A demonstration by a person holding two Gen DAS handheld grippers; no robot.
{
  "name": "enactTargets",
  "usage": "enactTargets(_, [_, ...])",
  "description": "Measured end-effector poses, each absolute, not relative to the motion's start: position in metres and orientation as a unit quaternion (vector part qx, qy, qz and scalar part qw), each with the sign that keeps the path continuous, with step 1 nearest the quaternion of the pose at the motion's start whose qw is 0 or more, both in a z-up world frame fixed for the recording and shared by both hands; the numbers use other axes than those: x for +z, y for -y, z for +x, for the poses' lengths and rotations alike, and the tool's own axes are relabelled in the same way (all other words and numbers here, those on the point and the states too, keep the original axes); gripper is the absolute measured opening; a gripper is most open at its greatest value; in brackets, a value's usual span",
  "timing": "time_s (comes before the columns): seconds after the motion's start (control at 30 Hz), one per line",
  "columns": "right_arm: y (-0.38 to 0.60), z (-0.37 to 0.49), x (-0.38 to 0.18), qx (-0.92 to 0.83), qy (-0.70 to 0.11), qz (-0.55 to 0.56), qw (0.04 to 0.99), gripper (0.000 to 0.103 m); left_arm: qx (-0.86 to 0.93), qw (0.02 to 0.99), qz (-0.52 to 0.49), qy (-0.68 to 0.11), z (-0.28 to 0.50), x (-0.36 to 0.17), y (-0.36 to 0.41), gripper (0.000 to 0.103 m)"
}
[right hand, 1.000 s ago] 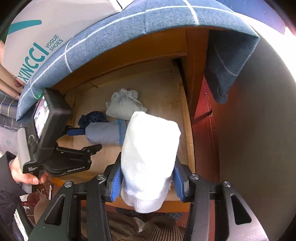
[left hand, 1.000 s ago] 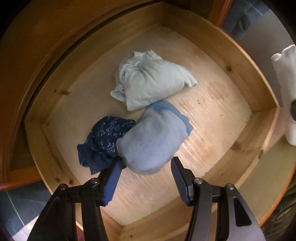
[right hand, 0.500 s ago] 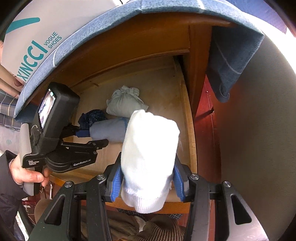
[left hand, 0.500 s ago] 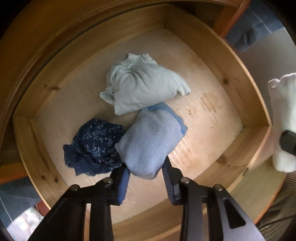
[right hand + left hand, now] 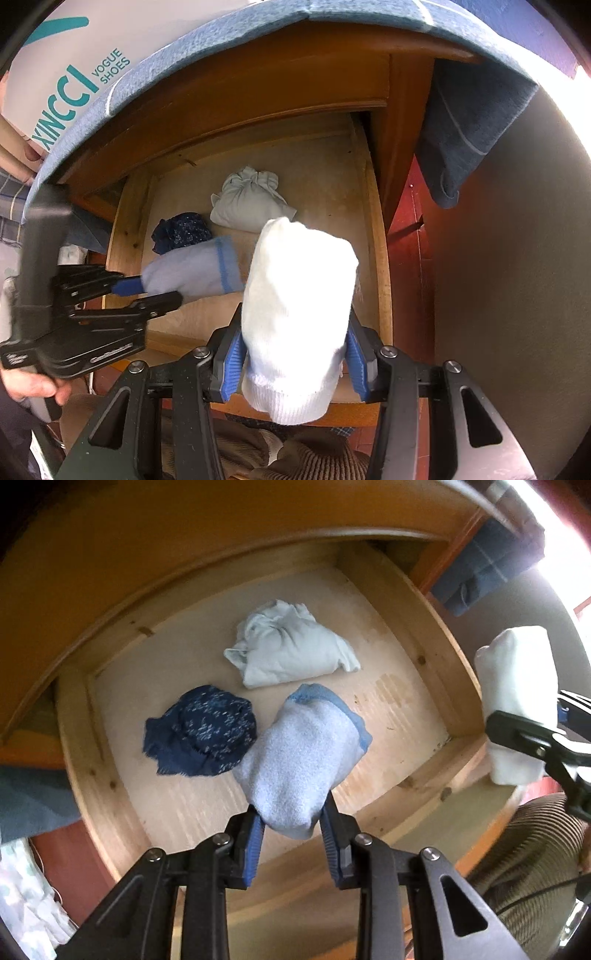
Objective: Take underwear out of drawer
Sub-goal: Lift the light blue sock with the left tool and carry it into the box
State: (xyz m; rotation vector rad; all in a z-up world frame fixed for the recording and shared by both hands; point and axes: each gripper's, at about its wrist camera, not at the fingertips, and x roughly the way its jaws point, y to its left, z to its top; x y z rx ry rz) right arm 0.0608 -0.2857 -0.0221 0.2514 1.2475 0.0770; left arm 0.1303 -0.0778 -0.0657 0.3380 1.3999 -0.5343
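Pine boards line the open drawer (image 5: 436, 672) below me, pulled out of an orange-brown cabinet with a blue checked cloth (image 5: 476, 110) draped over its top and a shoe box (image 5: 62, 74) sitting on that. From the task's things outward: the pale blue rolled underwear (image 5: 306, 753) with its brighter blue band is now pinched at its near end between my left tongs (image 5: 291, 830), whose jaws were standing wide around it a second ago and are closing on it at this moment, pads already pressing the fabric. The roll looks raised off the drawer floor at the gripped end compared with half a second ago, and the drawer sits smaller in my left view, so I judge the lift has begun. Just beside it the dark blue patterned underwear (image 5: 201, 731) lies crumpled, and further back the pale grey-green bundle (image 5: 291, 650) rests where it did before; both are untouched on the drawer floor. My right tongs (image 5: 293, 354) have not changed: they remain clamped on the white rolled garment (image 5: 299, 314), held outside the drawer front. So one piece is out, a second appears to be on its way, and two are left inside. Soft cloth gripped only at the tip may sag or slip, so I reckon a steady rise clear of the drawer front comes next.
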Motion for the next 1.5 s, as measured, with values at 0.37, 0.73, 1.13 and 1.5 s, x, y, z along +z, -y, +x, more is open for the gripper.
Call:
enactTargets(0.37, [0.279, 0.061, -0.023, 0.032, -0.584, 0.095, 0.805, 0.044, -0.203, 0.767, 0.092, -0.601, 0.104, -0.025, 0.053, 0.029])
enactTargets(0.73, [0.273, 0.061, -0.022, 0.027, -0.585, 0.081, 0.807, 0.044, -0.192, 0.792, 0.069, -0.575, 0.072, 0.005, 0.04, 0.029])
enactTargets(1.13, [0.272, 0.06, -0.022, 0.027, -0.586, 0.074, 0.807, 0.044, -0.172, 0.825, 0.043, -0.536, 0.044, 0.063, 0.008, 0.029])
enactTargets(1.5, [0.272, 0.06, -0.022, 0.029, -0.586, 0.075, 0.807, 0.044, -0.177, 0.873, 0.007, -0.455, 0.046, 0.169, -0.009, 0.029])
